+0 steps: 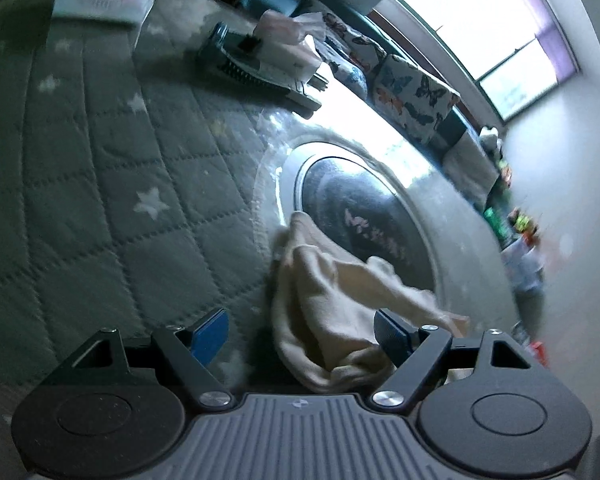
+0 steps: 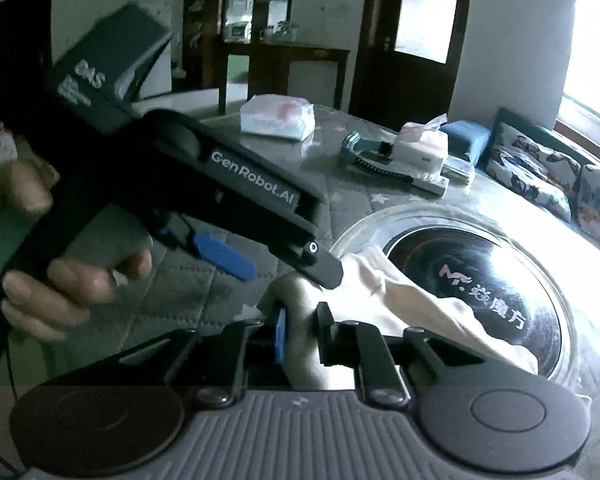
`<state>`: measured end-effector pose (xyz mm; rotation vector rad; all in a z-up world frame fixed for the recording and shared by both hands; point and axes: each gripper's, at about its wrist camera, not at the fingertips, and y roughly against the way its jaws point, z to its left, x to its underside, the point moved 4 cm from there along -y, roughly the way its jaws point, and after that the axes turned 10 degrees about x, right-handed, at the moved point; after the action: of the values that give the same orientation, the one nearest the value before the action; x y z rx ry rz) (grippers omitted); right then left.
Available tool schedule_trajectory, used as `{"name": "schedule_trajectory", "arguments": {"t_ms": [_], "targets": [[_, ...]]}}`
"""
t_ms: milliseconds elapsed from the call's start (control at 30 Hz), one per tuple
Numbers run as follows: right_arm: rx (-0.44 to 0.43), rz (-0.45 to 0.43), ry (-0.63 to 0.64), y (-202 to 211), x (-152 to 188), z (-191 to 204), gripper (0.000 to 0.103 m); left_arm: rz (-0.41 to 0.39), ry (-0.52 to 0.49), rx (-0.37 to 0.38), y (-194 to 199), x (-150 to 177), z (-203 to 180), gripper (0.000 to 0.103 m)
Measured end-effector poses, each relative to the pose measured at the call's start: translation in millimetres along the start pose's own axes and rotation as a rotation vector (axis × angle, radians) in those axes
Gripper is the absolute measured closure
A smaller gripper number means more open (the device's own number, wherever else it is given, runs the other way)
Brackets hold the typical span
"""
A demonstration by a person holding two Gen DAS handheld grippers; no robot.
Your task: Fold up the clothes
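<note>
Quilted table (image 1: 100,168): 1 cream garment (image 1: 320,320), 2 tongs.

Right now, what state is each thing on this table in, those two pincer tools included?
Left gripper: open, fingers either side of the cloth.
Right gripper: shut on the cream cloth.
Cream cloth: crumpled, unfolded, partly over the round glass plate.
Tissue pack: lying flat, apart from the cloth.
Brush: lying on its side.

The cloth (image 1: 332,320) is a soft cream colour. The table cover (image 1: 100,200) is grey with white stars and stitched squares. The cushions (image 1: 416,92) at 1 o'clock are white with blue and orange butterflies. The gripper pads (image 1: 210,336) are blue.
</note>
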<state>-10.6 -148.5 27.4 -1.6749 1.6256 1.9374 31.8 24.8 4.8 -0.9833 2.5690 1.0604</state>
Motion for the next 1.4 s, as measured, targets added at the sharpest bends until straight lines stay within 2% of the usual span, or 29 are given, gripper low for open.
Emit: {"name": "schedule_trajectory", "arguments": {"t_ms": [233, 333, 400, 467, 500, 633, 733, 933, 1033, 1167, 1267, 1400], "targets": [[0.000, -0.037, -0.052, 11, -5, -8, 0.090, 0.010, 0.134, 0.043, -17, 2, 0, 0.024], [-0.004, -0.043, -0.058, 13, -4, -9, 0.090, 0.005, 0.151, 0.055, -22, 2, -1, 0.044], [-0.013, -0.042, -0.064, 11, -3, -9, 0.090, 0.018, 0.159, 0.059, -27, 2, 0, 0.071], [-0.023, -0.038, -0.071, 10, -1, -8, 0.090, 0.018, 0.163, 0.052, -31, 2, 1, 0.082], [-0.027, -0.035, -0.074, 9, 1, -8, 0.090, 0.017, 0.161, 0.046, -33, 2, 2, 0.084], [-0.049, -0.023, -0.097, 9, 6, -12, 0.085, 0.019, 0.127, 0.029, -35, 4, 3, 0.085], [-0.031, -0.026, -0.136, 17, 12, -29, 0.081, 0.017, 0.113, 0.025, -34, 5, 3, 0.085], [0.149, 0.025, -0.239, 22, 39, -95, 0.077, 0.013, 0.089, 0.010, -34, 7, 0, 0.085], [0.250, 0.059, -0.298, 23, 55, -133, 0.062, 0.010, 0.081, 0.007, -34, 7, 0, 0.085], [0.339, 0.112, -0.400, 20, 80, -173, 0.058, 0.006, 0.057, -0.008, -35, 8, -3, 0.085], [0.353, 0.142, -0.489, 10, 97, -193, 0.057, 0.003, 0.038, -0.020, -36, 8, -5, 0.085], [0.307, 0.141, -0.566, 3, 107, -199, 0.057, 0.001, 0.021, -0.033, -36, 8, -6, 0.085]]}}
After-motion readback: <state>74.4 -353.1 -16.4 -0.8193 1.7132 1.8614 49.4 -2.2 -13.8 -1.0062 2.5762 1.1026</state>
